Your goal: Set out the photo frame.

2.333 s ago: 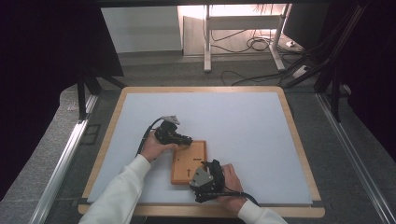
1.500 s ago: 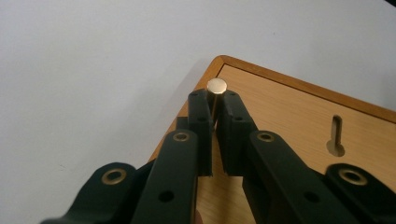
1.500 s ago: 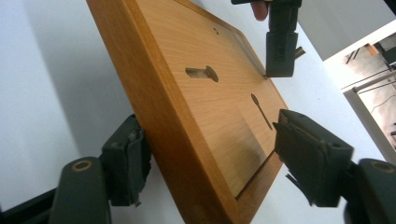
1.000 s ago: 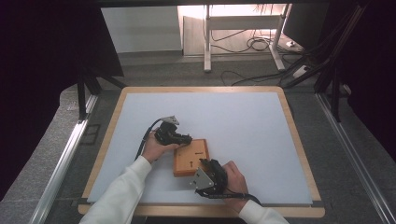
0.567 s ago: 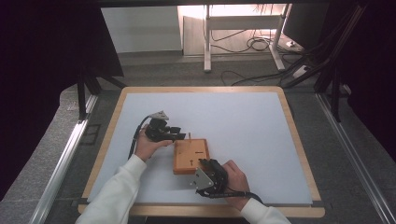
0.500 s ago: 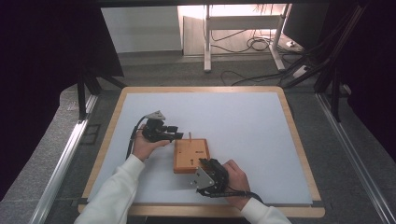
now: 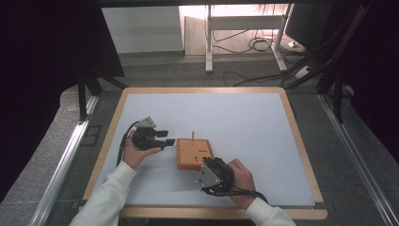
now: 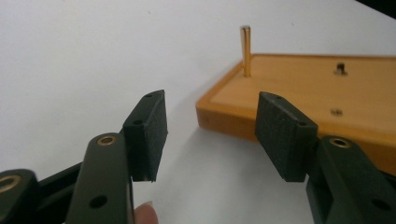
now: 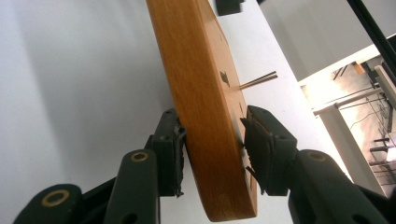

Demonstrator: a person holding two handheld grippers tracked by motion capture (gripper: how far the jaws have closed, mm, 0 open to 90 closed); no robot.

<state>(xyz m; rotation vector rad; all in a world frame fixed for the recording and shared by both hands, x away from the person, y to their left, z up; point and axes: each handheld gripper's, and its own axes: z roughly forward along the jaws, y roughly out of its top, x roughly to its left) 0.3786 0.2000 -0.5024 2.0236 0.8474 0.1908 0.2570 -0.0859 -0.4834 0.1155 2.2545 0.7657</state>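
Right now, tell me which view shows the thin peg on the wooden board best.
The left gripper view: the peg stands upright, close and sharp, at the wooden board's corner. The high view shows it as a tiny stick; the right gripper view shows it sideways beyond the board.

My high cam sits above the near side, looks fwd and down on the whole counter [image 7: 263, 122]. Left claw [image 8: 210, 135] cam: close, low, facing the wooden board [image 8: 299, 88] w/ peg [image 8: 245, 49]. Right claw [image 9: 212, 154] cam: rolled, v. close on same board. All 3 share it.

Bright even table light; dark surroundings, soft shadows, blurred near jaws
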